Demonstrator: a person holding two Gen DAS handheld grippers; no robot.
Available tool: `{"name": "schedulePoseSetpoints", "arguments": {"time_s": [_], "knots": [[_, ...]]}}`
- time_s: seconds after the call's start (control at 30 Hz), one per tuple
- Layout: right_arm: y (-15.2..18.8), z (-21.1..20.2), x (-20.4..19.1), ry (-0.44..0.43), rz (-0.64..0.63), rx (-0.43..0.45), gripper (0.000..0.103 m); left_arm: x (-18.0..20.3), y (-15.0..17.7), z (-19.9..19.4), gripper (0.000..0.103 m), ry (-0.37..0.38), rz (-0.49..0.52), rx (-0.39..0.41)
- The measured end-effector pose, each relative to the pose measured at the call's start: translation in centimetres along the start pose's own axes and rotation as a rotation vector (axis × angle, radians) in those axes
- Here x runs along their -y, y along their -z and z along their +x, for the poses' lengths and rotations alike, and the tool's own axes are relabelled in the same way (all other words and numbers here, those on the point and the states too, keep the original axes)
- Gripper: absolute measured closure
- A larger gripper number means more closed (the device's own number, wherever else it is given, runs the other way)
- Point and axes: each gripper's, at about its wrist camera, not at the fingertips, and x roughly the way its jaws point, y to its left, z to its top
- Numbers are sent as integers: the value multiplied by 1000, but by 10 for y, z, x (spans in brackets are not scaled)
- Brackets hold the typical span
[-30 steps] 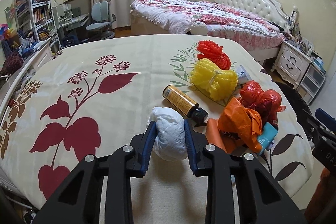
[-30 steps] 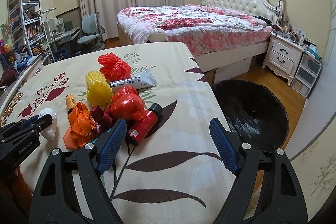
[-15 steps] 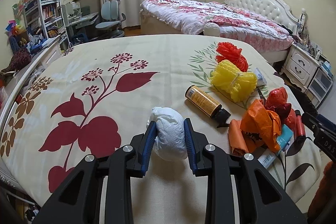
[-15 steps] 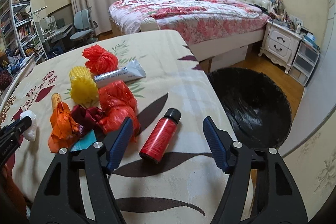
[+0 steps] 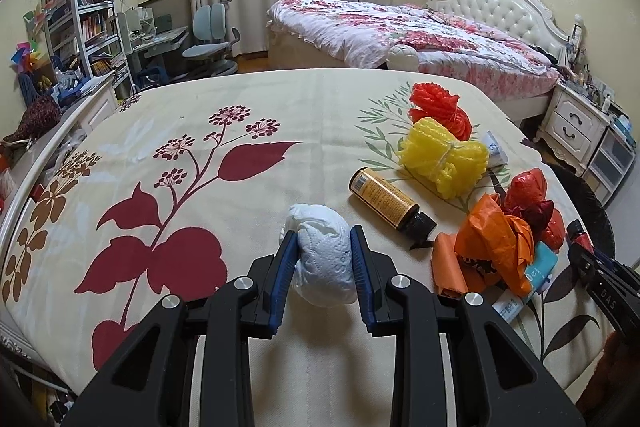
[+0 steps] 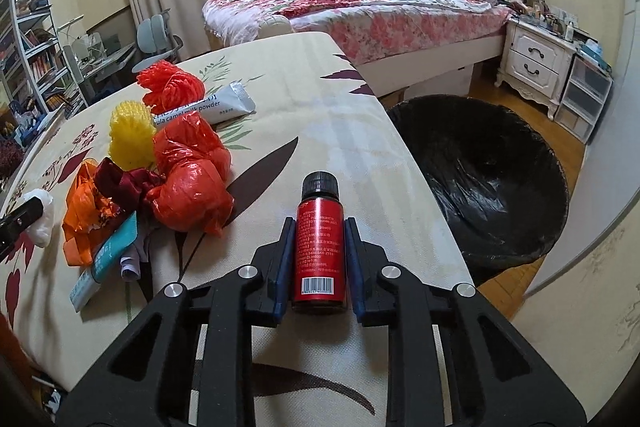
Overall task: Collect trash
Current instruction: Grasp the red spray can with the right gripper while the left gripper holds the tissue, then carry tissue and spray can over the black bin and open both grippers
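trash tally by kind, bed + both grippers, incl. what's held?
Bottles: 2 (red bottle in right gripper, amber bottle)
Mesh bundles: 2 (red mesh, yellow mesh)
Plastic bags: 2 (red bag, orange bag)
Tissue wad: 1, in left gripper
Powder sachet: 1
Teal packet: 1
Total: 9

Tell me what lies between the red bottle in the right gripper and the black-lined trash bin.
In the right wrist view, only bare floral bedspread up to the bed edge separates the black-capped red bottle, clamped in the right gripper, from the black-lined trash bin.
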Motion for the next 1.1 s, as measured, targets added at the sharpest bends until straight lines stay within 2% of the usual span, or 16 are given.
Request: {"name": "schedulePoseSetpoints", "arguments": {"time_s": [0.27, 0.43, 0.73, 0.9, 1.1], "knots": [[-16, -21, 9, 24, -9, 70, 80, 10, -6, -9, 74, 16, 6, 28], [-28, -33, 25, 49, -1, 110, 80, 33, -16, -20, 74, 60, 37, 66], [-49, -40, 63, 105, 19, 154, 80, 112, -40, -26, 74, 193, 138, 120], [-58, -35, 85, 136, 41, 156, 80, 158, -49, -16, 74, 262, 187, 118], [-64, -25, 115, 164, 83, 147, 80, 205, -55, 2, 74, 308, 242, 107]]}}
